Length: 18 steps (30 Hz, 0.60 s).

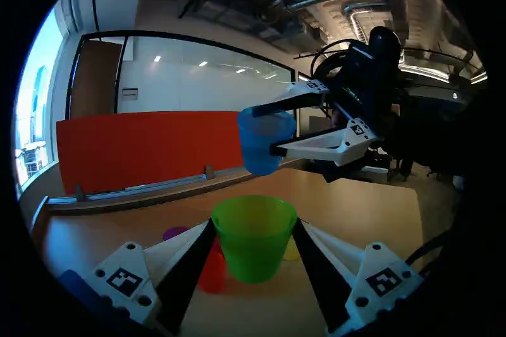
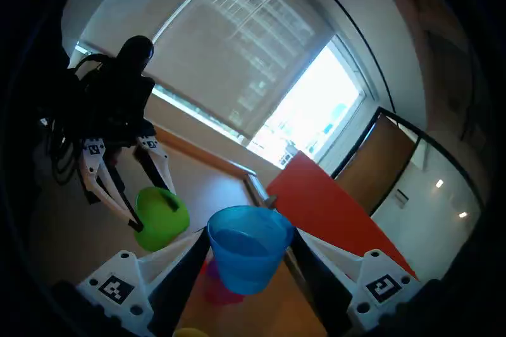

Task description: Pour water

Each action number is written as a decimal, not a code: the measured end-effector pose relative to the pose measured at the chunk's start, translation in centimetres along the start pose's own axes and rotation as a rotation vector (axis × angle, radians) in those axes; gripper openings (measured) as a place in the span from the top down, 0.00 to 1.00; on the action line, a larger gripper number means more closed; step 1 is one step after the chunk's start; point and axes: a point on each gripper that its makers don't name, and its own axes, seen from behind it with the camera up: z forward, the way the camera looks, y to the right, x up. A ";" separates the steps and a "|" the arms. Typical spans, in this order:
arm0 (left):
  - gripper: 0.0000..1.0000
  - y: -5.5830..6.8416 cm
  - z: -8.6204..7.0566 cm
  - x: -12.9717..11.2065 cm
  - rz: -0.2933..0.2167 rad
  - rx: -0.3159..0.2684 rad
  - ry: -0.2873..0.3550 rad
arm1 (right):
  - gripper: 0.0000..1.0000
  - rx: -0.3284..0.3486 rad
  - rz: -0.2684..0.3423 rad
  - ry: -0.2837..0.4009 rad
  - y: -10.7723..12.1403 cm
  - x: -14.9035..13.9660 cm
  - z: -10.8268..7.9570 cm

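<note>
A green cup (image 1: 254,245) sits upright between the fingers of my left gripper (image 1: 254,226), which is shut on it just above the wooden table (image 1: 354,204). Higher up and farther back hangs a translucent blue cup (image 1: 265,141), with my right gripper (image 1: 259,129) shut on it. In the right gripper view the blue cup (image 2: 250,255) has water in it and is clamped in my right gripper (image 2: 250,236). Beyond it to the left, the left gripper (image 2: 155,217) holds the green cup (image 2: 161,218), its mouth turned toward the blue cup.
A red cup (image 1: 212,272), a purple cup (image 1: 174,232) and a yellow cup (image 1: 292,253) stand on the table below the green cup. An orange-red partition (image 1: 145,147) runs along the table's far edge. A glass wall and a bright window lie beyond.
</note>
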 end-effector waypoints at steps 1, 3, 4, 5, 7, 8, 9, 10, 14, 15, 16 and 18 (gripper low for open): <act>0.13 0.0 0.0 0.0 0.000 0.000 0.000 | 0.08 0.000 -0.006 -0.001 0.0 0.0 0.0; 0.13 0.0 0.0 0.0 0.001 0.001 0.001 | 0.08 0.000 -0.018 -0.001 0.0 0.1 0.1; 0.13 0.0 -0.1 0.0 0.000 0.001 0.001 | 0.08 -0.001 -0.023 -0.001 0.0 0.2 0.1; 0.13 0.0 -0.1 0.0 0.000 0.001 0.001 | 0.08 -0.001 -0.028 -0.001 0.0 0.3 0.1; 0.13 0.0 -0.1 0.1 0.000 0.001 0.001 | 0.08 0.000 -0.037 -0.001 0.0 0.4 0.2; 0.13 0.0 -0.1 0.1 0.001 0.001 0.001 | 0.08 0.001 -0.041 -0.001 0.0 0.5 0.3; 0.13 0.1 -0.1 0.1 0.001 0.001 0.002 | 0.08 0.001 -0.046 0.000 -0.1 0.6 0.3; 0.13 0.1 -0.1 0.1 0.002 0.000 0.002 | 0.08 0.002 -0.050 0.000 -0.1 0.6 0.4; 0.13 0.1 -0.2 0.2 0.002 -0.001 0.003 | 0.08 0.003 -0.066 0.003 -0.2 1.0 0.6; 0.13 0.2 -0.2 0.2 0.002 -0.001 0.004 | 0.08 0.004 -0.071 0.004 -0.2 1.1 0.7; 0.13 0.1 -0.2 0.2 0.002 -0.001 0.004 | 0.08 0.004 -0.075 0.005 -0.3 1.2 0.7; 0.13 0.1 -0.3 0.2 0.003 0.000 0.004 | 0.08 0.004 -0.085 0.005 -0.3 1.3 0.8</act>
